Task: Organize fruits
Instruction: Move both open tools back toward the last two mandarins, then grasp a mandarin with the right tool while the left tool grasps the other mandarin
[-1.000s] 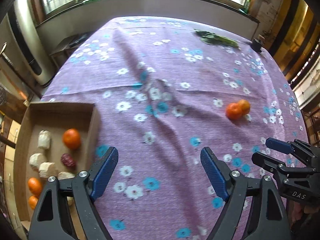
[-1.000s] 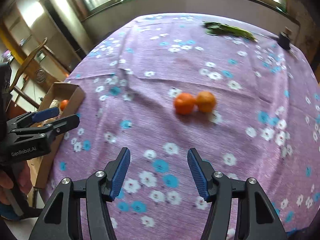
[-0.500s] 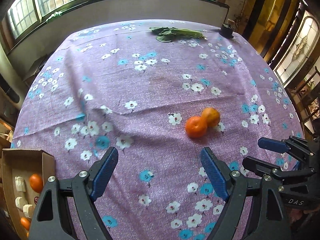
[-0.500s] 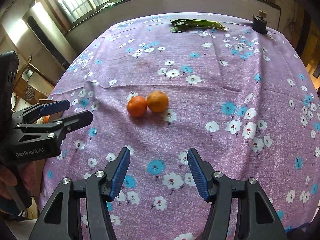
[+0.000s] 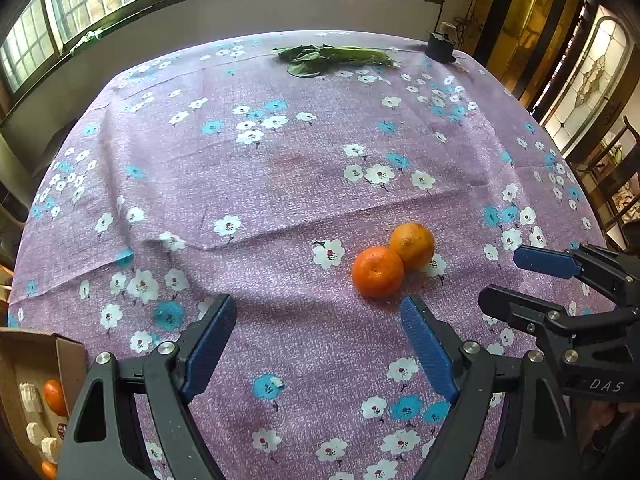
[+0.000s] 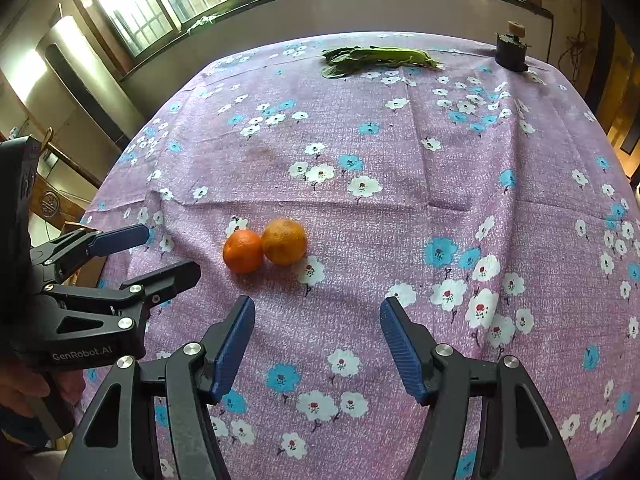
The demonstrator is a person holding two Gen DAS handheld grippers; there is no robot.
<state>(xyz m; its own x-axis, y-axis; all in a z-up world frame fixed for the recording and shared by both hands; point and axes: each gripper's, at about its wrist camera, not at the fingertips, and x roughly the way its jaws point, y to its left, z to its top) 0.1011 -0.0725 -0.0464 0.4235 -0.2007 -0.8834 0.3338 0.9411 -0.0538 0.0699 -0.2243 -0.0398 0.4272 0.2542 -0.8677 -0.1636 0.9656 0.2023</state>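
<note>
Resting side by side and touching, two oranges sit on the purple flowered cloth (image 5: 280,184) that covers the counter, nearer its front edge than its far one: a deeper orange one (image 5: 377,271) and a paler orange one (image 5: 413,245) just behind it. The left gripper (image 5: 318,342) hangs above the cloth with its blue pads spread wide and nothing between them; the deeper orange lies just ahead of its right pad. The right gripper (image 6: 318,338) is likewise empty, its jaws having just been opening, and both fruits lie ahead of it toward its left side. Each gripper shows in the other's view, close alongside. At the counter's left edge a cardboard box (image 5: 60,354) holds another orange (image 5: 54,396), some pale chunks (image 5: 34,432) and a small dark red item. Near the far edge lie leafy greens (image 5: 336,58), with a small dark pot (image 5: 439,46) at the far right corner.
</note>
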